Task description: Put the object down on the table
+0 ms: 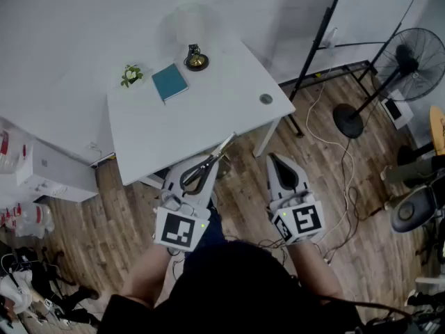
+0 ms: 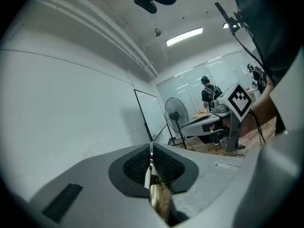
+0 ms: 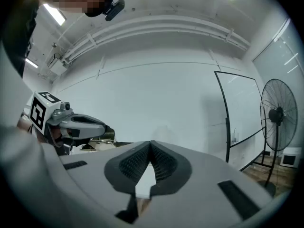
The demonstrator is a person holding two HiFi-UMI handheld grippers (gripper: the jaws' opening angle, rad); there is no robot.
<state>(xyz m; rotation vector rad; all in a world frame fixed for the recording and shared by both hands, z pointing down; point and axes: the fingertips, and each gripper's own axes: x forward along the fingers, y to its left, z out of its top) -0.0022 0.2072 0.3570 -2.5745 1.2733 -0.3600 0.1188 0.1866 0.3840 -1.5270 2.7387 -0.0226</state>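
A pair of scissors (image 1: 203, 170) with black handles and metal blades is held in my left gripper (image 1: 209, 163), which is shut on it. The blades point up and right, with their tip over the near edge of the white table (image 1: 208, 113). In the left gripper view the thin blade (image 2: 150, 167) shows edge-on, pressed between the dark pads of my left gripper (image 2: 151, 148). To the right of it, over the wooden floor beside the table, my right gripper (image 1: 273, 158) is shut with nothing in it. The right gripper view shows my right gripper (image 3: 151, 144) with its pads together.
On the table's far side lie a teal book (image 1: 170, 82), a small plant (image 1: 130, 75), a table lamp (image 1: 195, 58) and a round grey cap (image 1: 266, 99). A standing fan (image 1: 410, 65), a black stand (image 1: 318, 40) and floor cables are at the right.
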